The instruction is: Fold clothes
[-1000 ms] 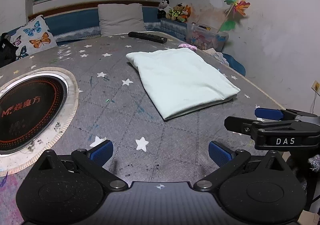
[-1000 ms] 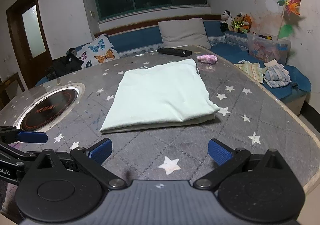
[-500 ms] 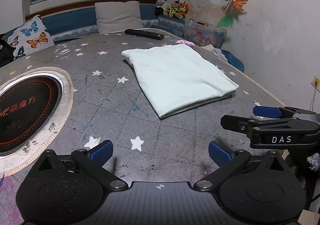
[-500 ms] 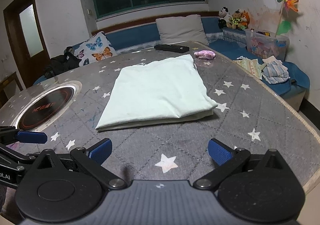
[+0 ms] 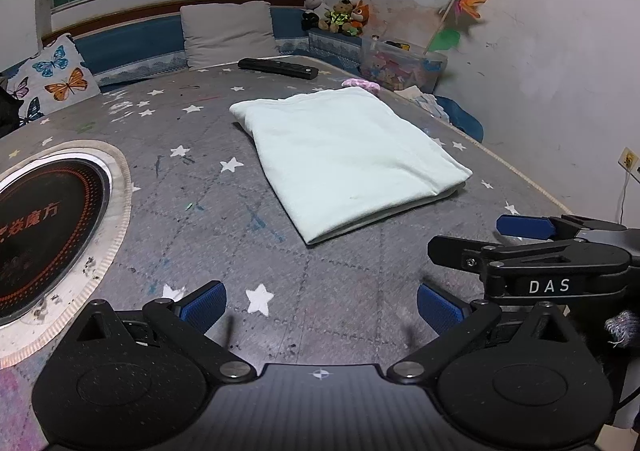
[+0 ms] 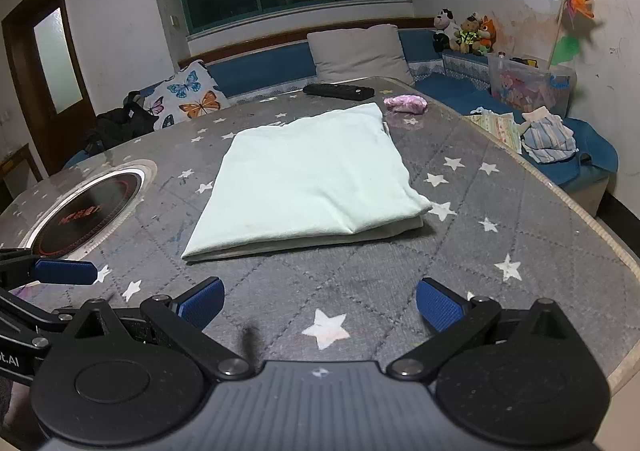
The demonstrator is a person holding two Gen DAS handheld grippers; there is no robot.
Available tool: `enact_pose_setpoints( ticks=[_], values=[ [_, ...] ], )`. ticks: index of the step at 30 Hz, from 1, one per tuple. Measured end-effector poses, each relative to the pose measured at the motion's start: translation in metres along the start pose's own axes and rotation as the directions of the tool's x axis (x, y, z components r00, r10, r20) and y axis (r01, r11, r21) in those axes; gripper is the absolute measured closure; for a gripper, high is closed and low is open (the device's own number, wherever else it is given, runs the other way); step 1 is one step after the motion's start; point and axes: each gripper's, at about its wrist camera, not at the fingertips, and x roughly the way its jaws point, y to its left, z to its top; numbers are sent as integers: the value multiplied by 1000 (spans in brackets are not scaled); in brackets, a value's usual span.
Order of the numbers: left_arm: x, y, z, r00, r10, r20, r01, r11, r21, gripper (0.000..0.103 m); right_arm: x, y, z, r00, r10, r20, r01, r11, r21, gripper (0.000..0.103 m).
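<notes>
A pale mint garment lies folded into a flat rectangle on the grey star-patterned table. My left gripper hovers open over the table's near edge, well short of the garment, with nothing between its blue pads. My right gripper is open too, just in front of the garment's near folded edge and holding nothing. The right gripper's side also shows at the right of the left wrist view, and one blue pad of the left gripper shows at the left of the right wrist view.
A round black induction plate is set into the table at the left. A black remote and a small pink cloth lie at the far edge. Loose clothes sit on the blue bench to the right.
Both grippers have drawn back and risen slightly, so the folded garment looks a little farther off. Both stay open and the garment has not moved.
</notes>
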Motion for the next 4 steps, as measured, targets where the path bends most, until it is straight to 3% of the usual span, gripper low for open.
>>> enact_pose_setpoints(
  ticks=[4],
  values=[
    [2,1,2,1000,-6,-2,6,1000,1,0,3,-1,1,1000,-2,-4,2,1000,2,0]
  ],
)
